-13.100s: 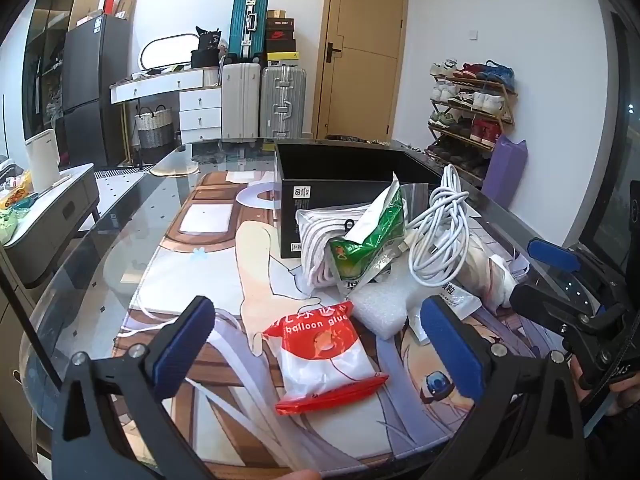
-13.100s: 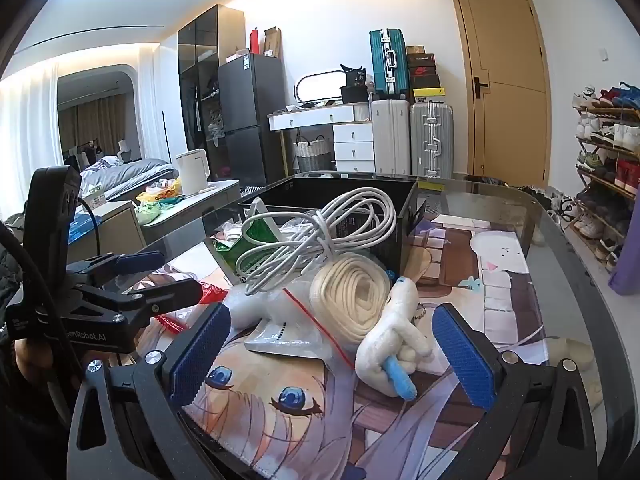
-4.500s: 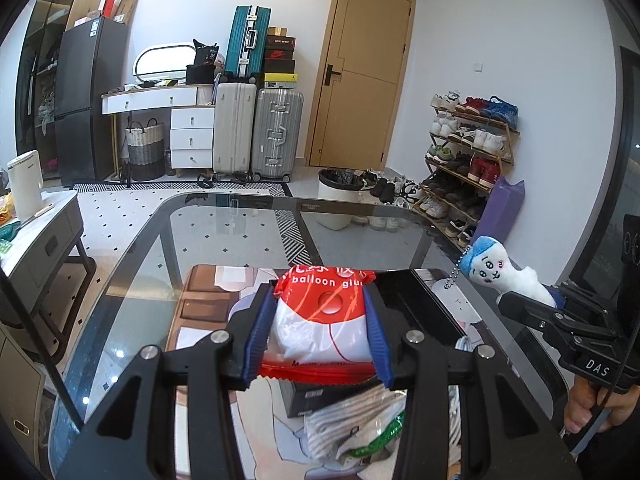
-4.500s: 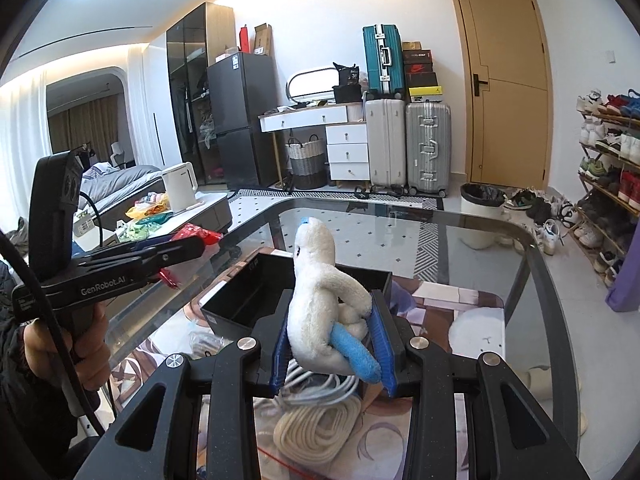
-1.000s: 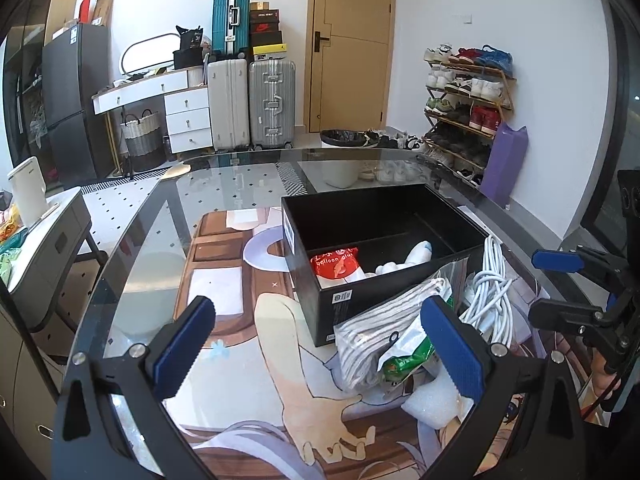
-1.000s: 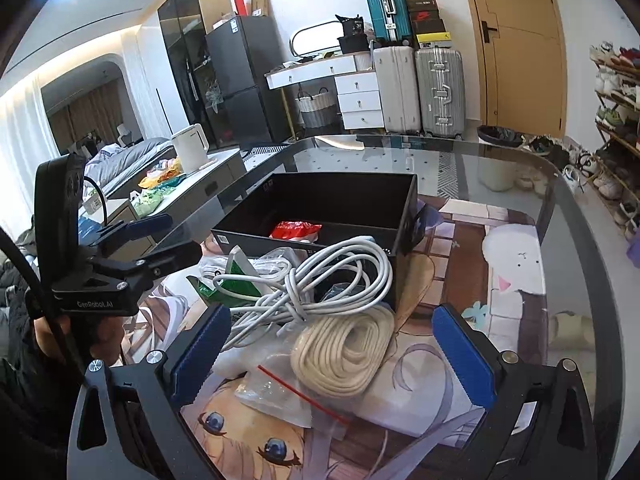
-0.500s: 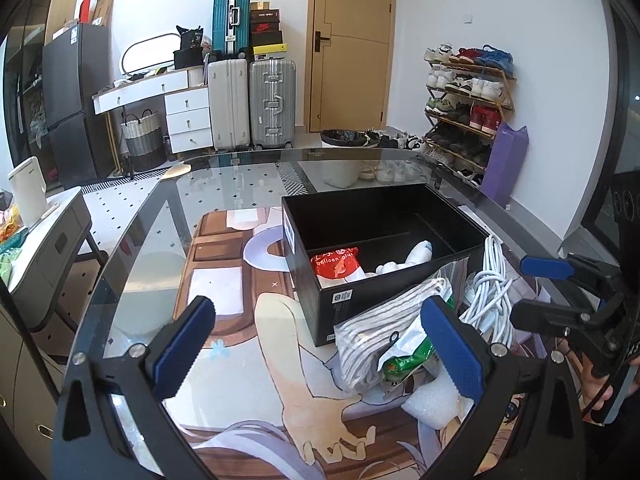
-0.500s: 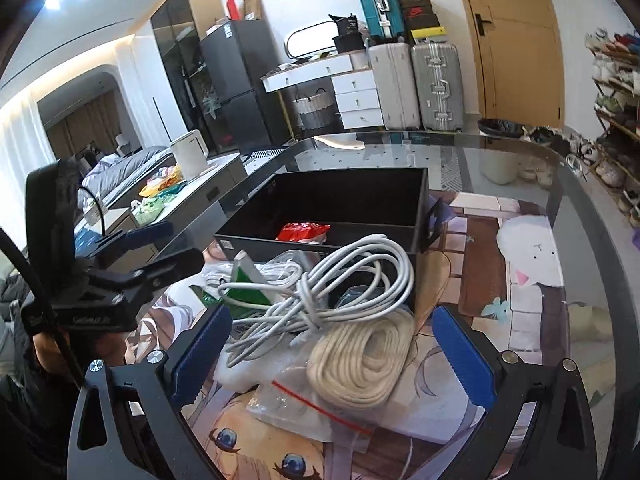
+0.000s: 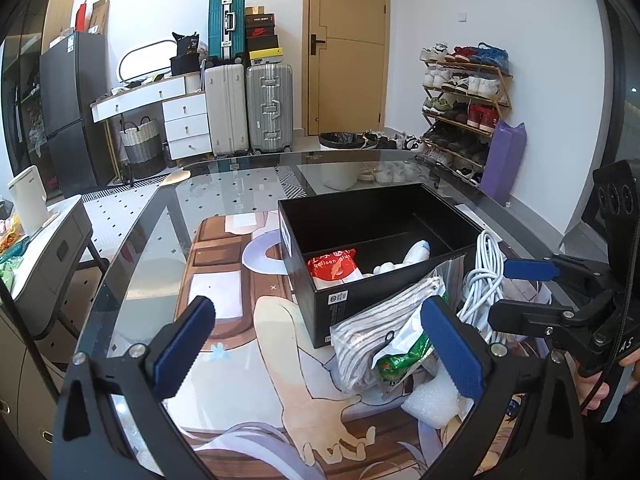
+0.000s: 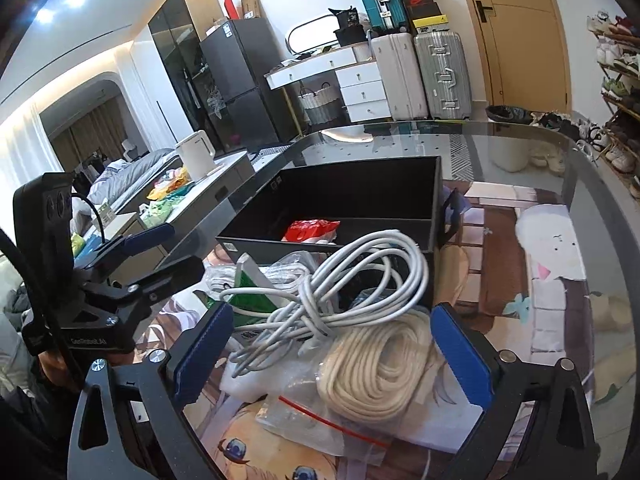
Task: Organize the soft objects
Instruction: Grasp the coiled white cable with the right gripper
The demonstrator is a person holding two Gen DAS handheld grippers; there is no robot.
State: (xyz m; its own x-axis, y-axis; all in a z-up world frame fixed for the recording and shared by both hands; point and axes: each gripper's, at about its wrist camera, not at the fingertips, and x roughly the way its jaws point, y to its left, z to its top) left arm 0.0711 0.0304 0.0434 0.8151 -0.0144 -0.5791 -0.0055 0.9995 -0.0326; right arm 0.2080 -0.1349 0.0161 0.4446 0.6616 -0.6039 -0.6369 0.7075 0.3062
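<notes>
Sitting in one black box: one red packet, one plush toy; both grippers' fingers spread, empty.

A lived-in home: a wooden shoe rack full of sneakers, upright silver and white suitcases, a tan wooden door, a dark grey fridge, and a bed with grey bedding beyond the glass-topped counter.

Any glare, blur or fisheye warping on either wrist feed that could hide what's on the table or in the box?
Left wrist view: sharp and evenly lit; the glass table mirrors the room, and straight lines bow at the edges. Right wrist view: ceiling spots flare top left, the white cable and black box stay clear, and the horizon tilts.
</notes>
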